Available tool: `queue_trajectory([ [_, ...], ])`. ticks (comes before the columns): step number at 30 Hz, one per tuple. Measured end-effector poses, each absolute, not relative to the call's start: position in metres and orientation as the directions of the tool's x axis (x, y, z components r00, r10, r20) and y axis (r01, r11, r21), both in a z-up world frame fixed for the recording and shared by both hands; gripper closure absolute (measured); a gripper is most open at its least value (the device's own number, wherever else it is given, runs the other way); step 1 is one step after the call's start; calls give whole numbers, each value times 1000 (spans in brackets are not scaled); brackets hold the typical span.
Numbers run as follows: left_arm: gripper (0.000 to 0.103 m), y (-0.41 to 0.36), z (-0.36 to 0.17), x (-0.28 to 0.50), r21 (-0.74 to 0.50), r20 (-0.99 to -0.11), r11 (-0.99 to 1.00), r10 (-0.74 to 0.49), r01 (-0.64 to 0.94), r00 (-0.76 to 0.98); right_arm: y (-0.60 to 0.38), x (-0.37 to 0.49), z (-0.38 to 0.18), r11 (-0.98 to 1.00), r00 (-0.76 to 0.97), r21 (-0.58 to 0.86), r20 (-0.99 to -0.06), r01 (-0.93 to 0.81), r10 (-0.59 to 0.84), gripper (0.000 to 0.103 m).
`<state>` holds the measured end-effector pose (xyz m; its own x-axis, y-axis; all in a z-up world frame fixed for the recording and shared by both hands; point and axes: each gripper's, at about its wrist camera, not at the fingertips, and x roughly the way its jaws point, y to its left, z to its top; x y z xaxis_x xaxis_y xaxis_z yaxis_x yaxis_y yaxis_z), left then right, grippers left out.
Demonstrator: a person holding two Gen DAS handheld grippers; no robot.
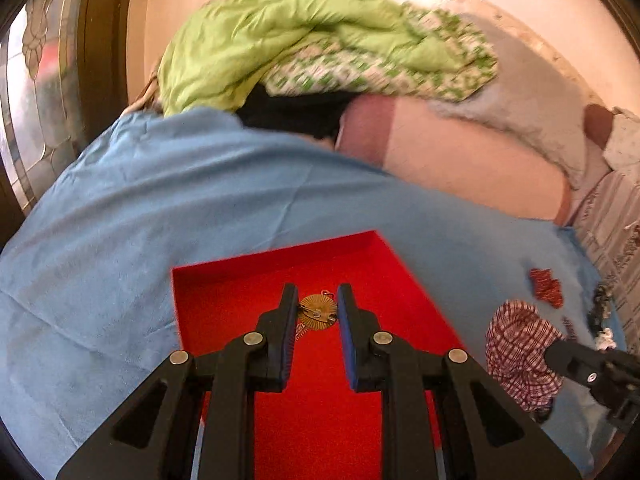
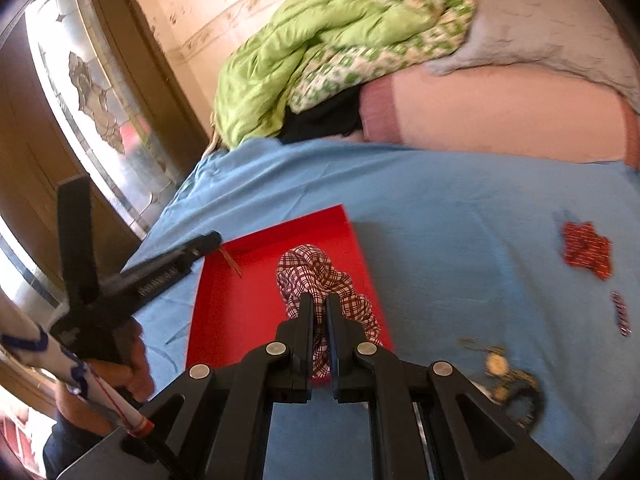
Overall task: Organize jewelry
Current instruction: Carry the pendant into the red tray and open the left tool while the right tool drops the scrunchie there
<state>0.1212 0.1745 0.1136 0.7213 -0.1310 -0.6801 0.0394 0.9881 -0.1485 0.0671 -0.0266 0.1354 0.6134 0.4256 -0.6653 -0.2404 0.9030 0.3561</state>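
A red tray [image 1: 224, 304] lies on a blue cloth; it also shows in the right wrist view [image 2: 240, 304]. My left gripper [image 1: 318, 300] hangs over the tray, shut on a round gold brooch [image 1: 317, 312] with thin dangling strands. My right gripper [image 2: 320, 312] is shut on a red-and-white checked scrunchie [image 2: 316, 272] held above the tray's right side; the scrunchie also shows in the left wrist view [image 1: 520, 352]. A red beaded piece [image 2: 588, 250], a small red clip [image 2: 621, 314] and a gold-and-black piece [image 2: 508, 376] lie on the cloth to the right.
The blue cloth [image 1: 160, 200] covers a bed. A green quilt [image 1: 280, 36], a pink pillow [image 1: 472, 160] and a grey blanket [image 1: 528, 96] lie at the back. A wooden door with patterned glass [image 2: 100, 92] stands at left.
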Motion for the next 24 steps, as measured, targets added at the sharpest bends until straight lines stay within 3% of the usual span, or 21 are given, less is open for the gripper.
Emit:
queue_trajectory([
  [6, 84, 192, 81, 149, -151, -737, 989, -116, 5, 666, 11, 121, 111, 900, 548, 369, -714, -234, 435, 96],
  [24, 84, 219, 64, 174, -177, -770, 982, -95, -69, 631, 48, 218, 65, 927, 493, 353, -789, -123, 366, 96],
])
